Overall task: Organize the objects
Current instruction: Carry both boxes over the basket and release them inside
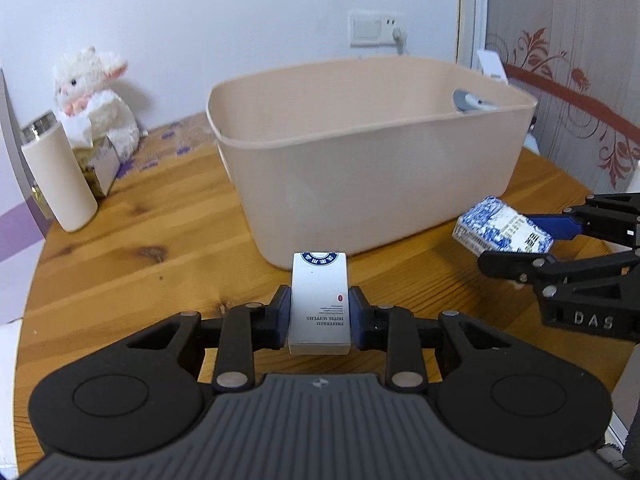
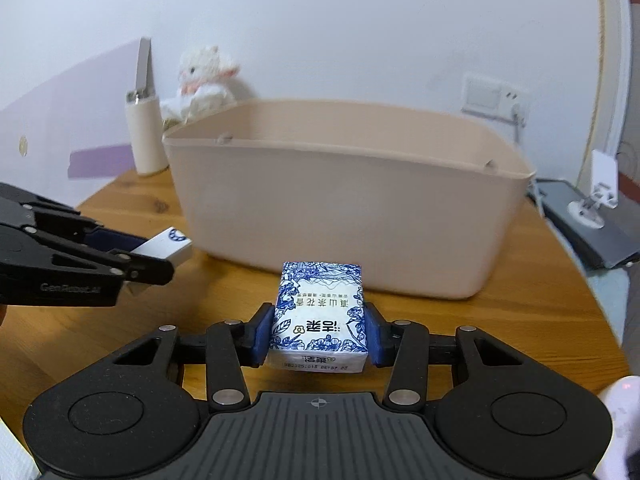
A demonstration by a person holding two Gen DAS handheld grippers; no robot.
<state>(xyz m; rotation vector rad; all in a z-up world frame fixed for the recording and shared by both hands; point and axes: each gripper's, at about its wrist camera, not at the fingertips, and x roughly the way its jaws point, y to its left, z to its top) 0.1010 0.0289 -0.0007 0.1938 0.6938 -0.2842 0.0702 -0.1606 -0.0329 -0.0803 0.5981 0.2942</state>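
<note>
My left gripper (image 1: 319, 314) is shut on a white box with a blue round logo (image 1: 319, 300), held just above the wooden table in front of a beige plastic bin (image 1: 360, 168). My right gripper (image 2: 318, 334) is shut on a blue-and-white floral tissue pack (image 2: 318, 316), also in front of the bin (image 2: 340, 216). In the left wrist view the right gripper (image 1: 560, 248) holds the tissue pack (image 1: 500, 230) at the right. In the right wrist view the left gripper (image 2: 132, 258) holds the white box (image 2: 168, 246) at the left.
A cream tumbler (image 1: 60, 176), a small carton (image 1: 100, 164) and a white plush toy (image 1: 96, 100) stand at the table's back left. A grey object (image 1: 470, 101) shows inside the bin's far corner. A wall socket (image 1: 378, 28) is behind. The round table edge (image 2: 592, 280) curves at right.
</note>
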